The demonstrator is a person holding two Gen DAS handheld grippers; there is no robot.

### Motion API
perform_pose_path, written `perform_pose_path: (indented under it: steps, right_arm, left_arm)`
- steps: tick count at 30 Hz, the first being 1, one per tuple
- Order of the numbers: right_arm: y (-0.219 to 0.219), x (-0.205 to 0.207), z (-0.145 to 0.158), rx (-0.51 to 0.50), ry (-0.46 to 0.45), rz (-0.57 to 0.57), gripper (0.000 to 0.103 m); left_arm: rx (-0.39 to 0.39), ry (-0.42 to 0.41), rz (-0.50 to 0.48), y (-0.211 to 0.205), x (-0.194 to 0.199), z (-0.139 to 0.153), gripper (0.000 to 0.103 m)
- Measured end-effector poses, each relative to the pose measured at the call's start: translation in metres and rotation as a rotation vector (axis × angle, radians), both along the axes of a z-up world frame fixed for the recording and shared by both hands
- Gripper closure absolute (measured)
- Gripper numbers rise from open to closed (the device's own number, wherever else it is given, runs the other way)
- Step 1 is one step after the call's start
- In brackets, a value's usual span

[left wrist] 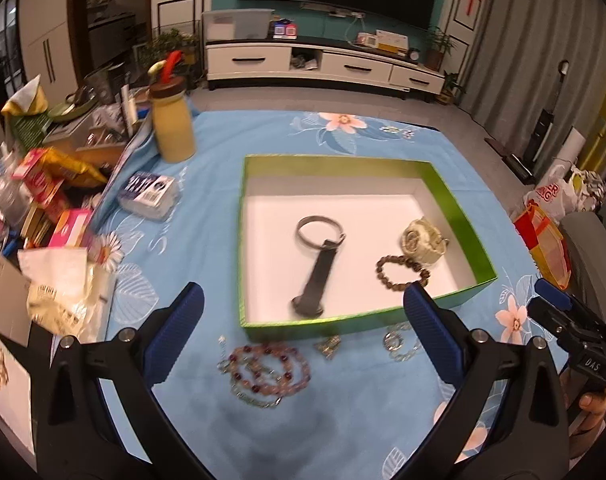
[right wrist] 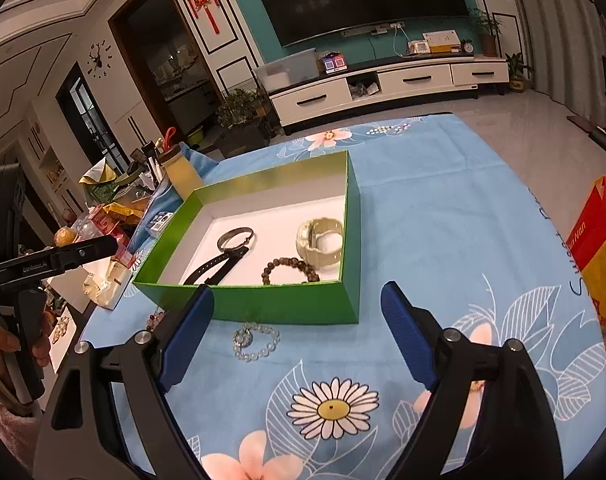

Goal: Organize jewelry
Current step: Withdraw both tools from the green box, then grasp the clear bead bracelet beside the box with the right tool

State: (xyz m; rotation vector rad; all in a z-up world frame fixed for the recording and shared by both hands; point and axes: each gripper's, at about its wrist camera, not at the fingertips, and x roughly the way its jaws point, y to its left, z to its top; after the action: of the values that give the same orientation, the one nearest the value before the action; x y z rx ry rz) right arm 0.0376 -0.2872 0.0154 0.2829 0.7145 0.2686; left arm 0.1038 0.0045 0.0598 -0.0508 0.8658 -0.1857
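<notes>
Bare blue cloth point(right wrist: 443, 208) right of green box point(right wrist: 263, 304), clutter pile point(left wrist: 43, 184) crowding its left

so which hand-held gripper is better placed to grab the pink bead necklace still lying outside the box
Left. The left hand-held gripper is open with the pink bead necklace lying between its fingers, just in front of the green box. The right hand-held gripper faces the pale bead bracelet instead.

We see a green box point(left wrist: 451, 196) with a white floor on a light-blue cloth point(right wrist: 443, 200) printed with pink and white flowers.
</notes>
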Motion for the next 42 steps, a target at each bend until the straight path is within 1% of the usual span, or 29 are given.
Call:
perform_pose_path:
  steps: [6,13,17,22,24,28,29,31,33,34,36,38,39,42]
  right_arm:
    - [0.002,-0.006,-0.004,-0.013,0.016,0.008,0.017]
    - [0.007,-0.009,-0.011,-0.024,0.037,0.023,0.017]
    - [0.015,-0.010,-0.019,-0.038,0.054,0.042,0.017]
    - [0.032,-0.008,-0.036,-0.060,0.088,0.074,0.019]
    - [0.038,-0.006,-0.043,-0.072,0.104,0.085,0.028]
    - [0.052,0.003,-0.059,-0.100,0.142,0.101,0.041]
    - [0.055,0.006,-0.062,-0.105,0.148,0.104,0.046]
    - [0.060,0.010,-0.067,-0.118,0.150,0.104,0.049]
    - [0.067,0.016,-0.069,-0.129,0.151,0.110,0.056]
    - [0.070,0.020,-0.071,-0.140,0.150,0.112,0.058]
    - [0.079,0.028,-0.074,-0.178,0.144,0.102,0.064]
    - [0.083,0.034,-0.077,-0.197,0.145,0.089,0.067]
    - [0.086,0.036,-0.079,-0.207,0.147,0.086,0.072]
    - [0.092,0.041,-0.086,-0.251,0.154,0.072,0.076]
  left_arm:
    - [-0.021,0.031,0.049,0.025,-0.011,-0.014,0.002]
    - [-0.046,0.071,0.079,0.042,-0.025,-0.036,0.002]
    - [-0.060,0.106,0.066,0.040,-0.030,-0.053,0.002]
    - [-0.065,0.142,0.015,0.025,-0.036,-0.074,0.002]
    - [-0.058,0.152,-0.012,0.016,-0.037,-0.081,0.002]
    - [-0.048,0.154,-0.059,0.000,-0.042,-0.090,0.002]
    - [-0.045,0.153,-0.068,-0.003,-0.043,-0.092,0.002]
    - [-0.045,0.153,-0.087,-0.007,-0.043,-0.094,0.002]
    - [-0.049,0.153,-0.098,-0.010,-0.043,-0.095,0.002]
    - [-0.052,0.153,-0.101,-0.010,-0.043,-0.095,0.002]
    - [-0.062,0.154,-0.106,-0.009,-0.043,-0.096,0.002]
    - [-0.065,0.157,-0.109,-0.009,-0.043,-0.098,0.002]
    - [-0.066,0.160,-0.111,-0.008,-0.042,-0.099,0.002]
    - [-0.066,0.167,-0.111,-0.007,-0.040,-0.101,0.002]
